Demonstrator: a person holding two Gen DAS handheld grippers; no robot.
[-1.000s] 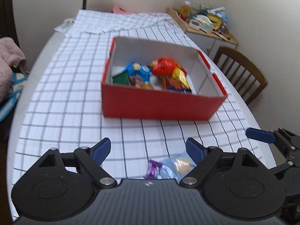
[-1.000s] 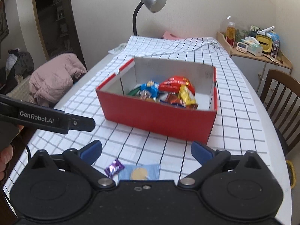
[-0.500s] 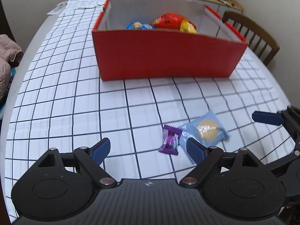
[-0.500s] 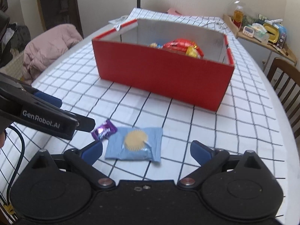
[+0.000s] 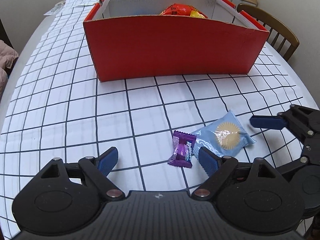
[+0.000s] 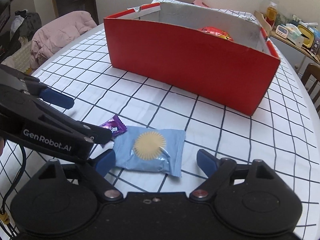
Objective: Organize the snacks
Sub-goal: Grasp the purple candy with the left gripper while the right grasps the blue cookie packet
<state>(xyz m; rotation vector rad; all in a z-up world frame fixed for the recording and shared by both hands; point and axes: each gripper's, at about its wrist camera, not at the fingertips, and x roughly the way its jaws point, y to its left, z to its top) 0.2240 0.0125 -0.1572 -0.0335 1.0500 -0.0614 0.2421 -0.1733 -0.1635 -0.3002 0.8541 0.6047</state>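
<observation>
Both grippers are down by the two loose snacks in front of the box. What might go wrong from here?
1. The purple candy overlaps the blue cookie packet; the right gripper, now closing around the packet, may drag the candy along.
2. The left gripper sits right beside it, so their fingers could collide.
3. The red box has a tall front wall; a low carry could hit it.

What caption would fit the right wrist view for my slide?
Right tongs closing around a light blue snack packet on the checked tablecloth, before the red box.
</observation>
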